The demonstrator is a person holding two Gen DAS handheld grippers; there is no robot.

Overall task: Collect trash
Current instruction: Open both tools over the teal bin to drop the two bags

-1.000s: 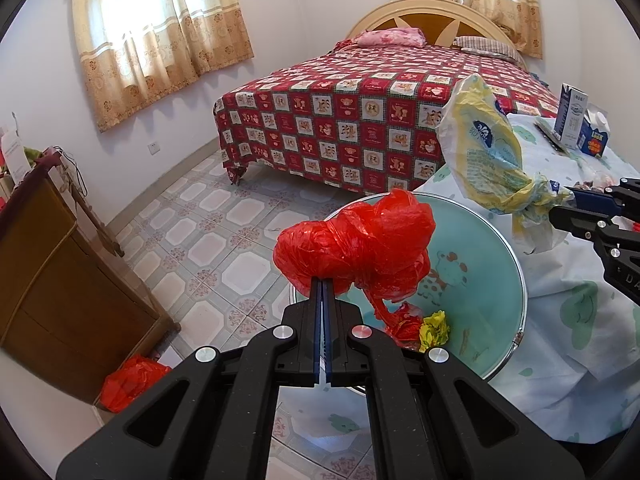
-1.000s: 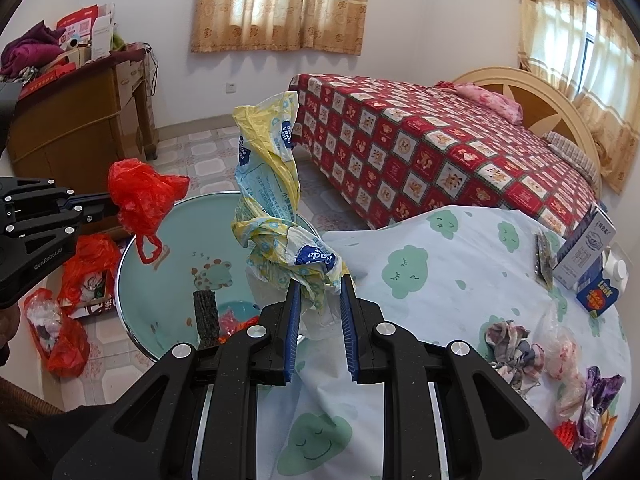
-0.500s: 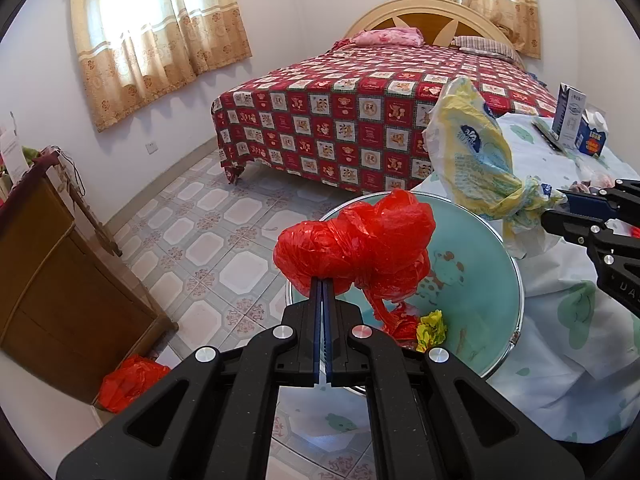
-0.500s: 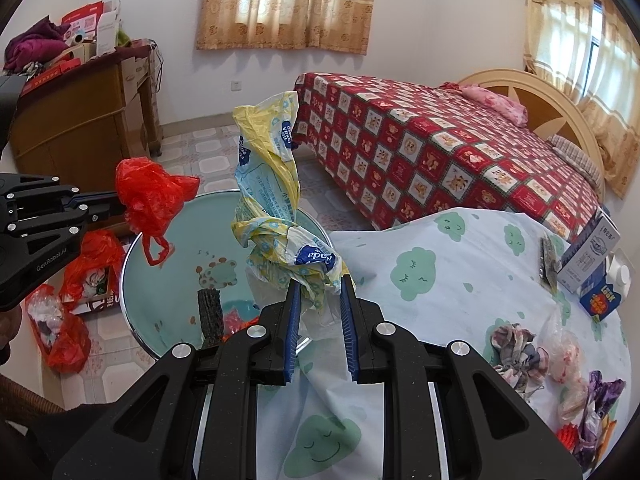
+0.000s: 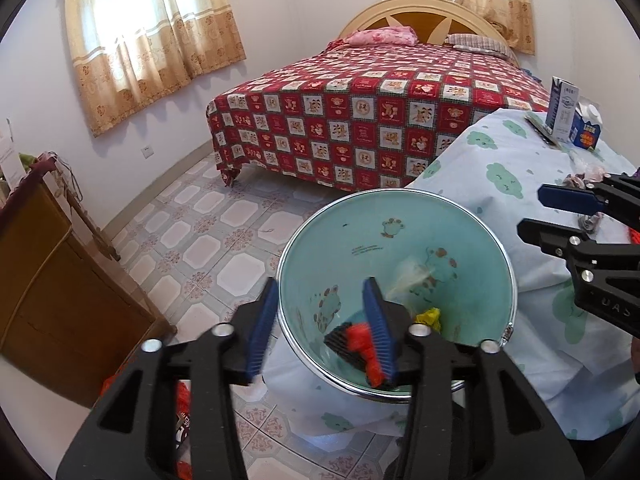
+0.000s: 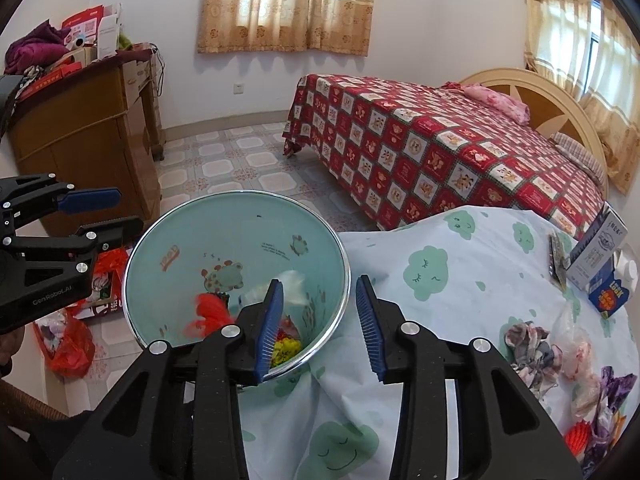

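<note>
A teal bin [image 5: 400, 240] with a metal rim stands beside the cloth-covered table; it also shows in the right wrist view [image 6: 224, 232]. Inside it lie the red plastic bag [image 6: 212, 312], a pale yellow-white wrapper [image 6: 290, 286] and yellow scraps [image 5: 428, 316]. My left gripper [image 5: 320, 324] is open and empty over the bin's near rim. My right gripper [image 6: 320, 324] is open and empty over the bin's rim at the table side. More trash [image 6: 532, 344] lies on the table at the right.
The table cloth [image 6: 460, 280] is pale blue with green clouds. Cartons [image 6: 600, 256] stand at its far right. A bed [image 6: 440, 136] with a red checked cover is behind. A wooden cabinet [image 6: 88, 136] and red bags [image 6: 72, 352] on the floor are at left.
Both grippers opened. The red bag left my left gripper and the yellow-white wrapper left my right gripper; both now lie in the bin.
</note>
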